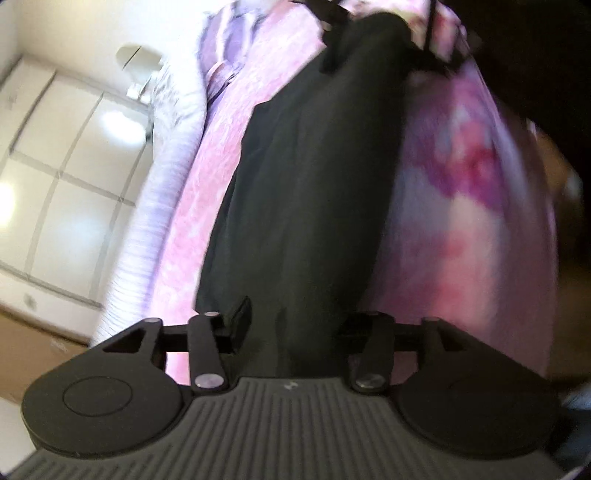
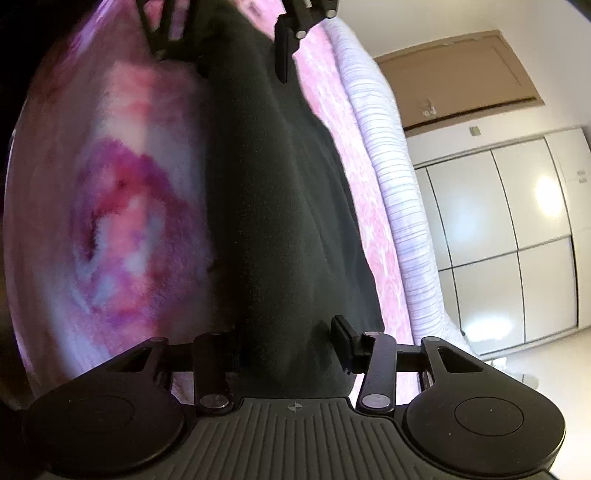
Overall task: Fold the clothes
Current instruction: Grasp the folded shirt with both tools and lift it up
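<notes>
A black garment (image 1: 314, 184) stretches in a long band between my two grippers, above a pink and purple floral bedspread (image 1: 472, 206). My left gripper (image 1: 295, 325) has its jaws wide apart with the garment's end bunched between them. The right gripper shows at the top of this view (image 1: 380, 33) at the garment's far end. In the right wrist view the garment (image 2: 277, 192) runs from my right gripper (image 2: 288, 339), jaws also wide apart around the cloth, up to the left gripper (image 2: 236, 40).
A pink patterned sheet (image 1: 207, 192) and a white ribbed blanket (image 1: 147, 229) lie along the bed's side. White wardrobe doors (image 2: 509, 236) and a brown door (image 2: 458, 81) stand beyond the bed. A white fan-like object (image 1: 136, 62) stands by the wall.
</notes>
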The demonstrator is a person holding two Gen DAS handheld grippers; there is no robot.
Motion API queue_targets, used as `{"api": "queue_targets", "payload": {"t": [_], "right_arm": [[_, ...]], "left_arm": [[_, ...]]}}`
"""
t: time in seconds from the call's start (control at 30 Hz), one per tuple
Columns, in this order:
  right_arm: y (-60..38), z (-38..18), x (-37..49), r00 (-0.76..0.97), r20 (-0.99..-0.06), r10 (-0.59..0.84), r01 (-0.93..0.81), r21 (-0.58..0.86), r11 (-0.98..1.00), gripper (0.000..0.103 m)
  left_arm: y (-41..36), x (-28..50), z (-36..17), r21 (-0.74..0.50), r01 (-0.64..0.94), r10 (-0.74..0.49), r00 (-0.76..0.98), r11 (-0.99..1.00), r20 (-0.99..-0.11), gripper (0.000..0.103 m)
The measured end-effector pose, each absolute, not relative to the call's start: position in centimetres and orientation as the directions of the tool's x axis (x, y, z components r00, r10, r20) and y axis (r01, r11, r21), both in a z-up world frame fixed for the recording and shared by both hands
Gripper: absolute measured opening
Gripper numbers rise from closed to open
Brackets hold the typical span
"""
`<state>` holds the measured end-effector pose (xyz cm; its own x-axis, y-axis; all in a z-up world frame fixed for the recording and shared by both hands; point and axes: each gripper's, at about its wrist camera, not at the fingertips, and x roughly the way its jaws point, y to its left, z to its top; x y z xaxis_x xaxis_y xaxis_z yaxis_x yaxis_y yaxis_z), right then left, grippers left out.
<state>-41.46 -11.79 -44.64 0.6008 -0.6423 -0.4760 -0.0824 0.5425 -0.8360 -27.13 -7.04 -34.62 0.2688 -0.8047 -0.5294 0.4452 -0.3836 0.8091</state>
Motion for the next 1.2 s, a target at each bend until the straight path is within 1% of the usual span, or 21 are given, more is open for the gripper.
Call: {"api": "queue_targets", "payload": {"t": [0.07, 0.17, 0.23, 0.27, 0.37, 0.53, 0.67, 0.7, 0.83, 0.93, 1.1, 1.2], "right_arm": [[-12.0, -43.7, -42.0, 0.620, -0.472, -0.627, -0.041, -0.817, 0.575, 0.025], [-12.7, -41.7, -42.2, 0.641, -0.474, -0.603, -0.004, -0.788, 0.616, 0.022], [-13.6, -40.4, -42.4, 0.659, -0.480, -0.579, 0.004, -0.767, 0.641, 0.022], [-13.9, -39.9, -42.6, 0.670, -0.486, -0.561, 0.000, -0.755, 0.655, 0.022], [-15.0, -38.7, -42.9, 0.694, -0.515, -0.504, -0.027, -0.717, 0.697, 0.021], [-17.0, -35.9, -41.9, 0.659, -0.629, -0.413, -0.114, -0.626, 0.771, 0.020], [-19.8, -31.1, -43.2, 0.621, -0.688, -0.376, -0.138, -0.569, 0.811, 0.019], [-20.3, -29.5, -43.7, 0.612, -0.698, -0.371, -0.139, -0.557, 0.819, 0.019], [-21.5, -20.9, -47.1, 0.576, -0.731, -0.365, -0.129, -0.522, 0.843, 0.018], [-22.5, -15.4, -51.1, 0.548, -0.749, -0.373, -0.100, -0.501, 0.859, 0.018], [-24.9, -8.4, -58.3, 0.501, -0.749, -0.434, -0.013, -0.507, 0.862, 0.018], [-27.1, -5.4, -62.2, 0.458, -0.742, -0.490, 0.055, -0.527, 0.848, 0.018]], "left_arm": [[-7.2, -27.2, -35.2, 0.829, 0.390, -0.807, 0.278, -0.401, -0.522, 0.047], [-7.9, -26.8, -35.3, 0.827, 0.357, -0.793, 0.285, -0.434, -0.539, 0.046], [-8.6, -26.4, -34.9, 0.810, 0.365, -0.773, 0.284, -0.459, -0.567, 0.033], [-8.9, -26.2, -34.7, 0.799, 0.371, -0.762, 0.284, -0.472, -0.582, 0.022], [-9.9, -26.2, -32.1, 0.768, 0.387, -0.730, 0.277, -0.511, -0.625, 0.019], [-11.5, -26.2, -27.6, 0.711, 0.410, -0.672, 0.263, -0.571, -0.692, 0.017], [-12.9, -26.3, -24.0, 0.661, 0.428, -0.622, 0.251, -0.616, -0.742, 0.016], [-13.3, -26.8, -22.2, 0.650, 0.433, -0.611, 0.248, -0.624, -0.752, 0.016], [-15.9, -30.0, -14.1, 0.609, 0.442, -0.579, 0.220, -0.659, -0.785, 0.016], [-18.1, -34.0, -9.5, 0.596, 0.428, -0.574, 0.196, -0.679, -0.795, 0.016], [-21.8, -40.8, -4.3, 0.597, 0.393, -0.604, 0.121, -0.699, -0.788, 0.016], [-26.0, -43.8, -2.8, 0.609, 0.348, -0.633, 0.055, -0.713, -0.772, 0.016]]}}
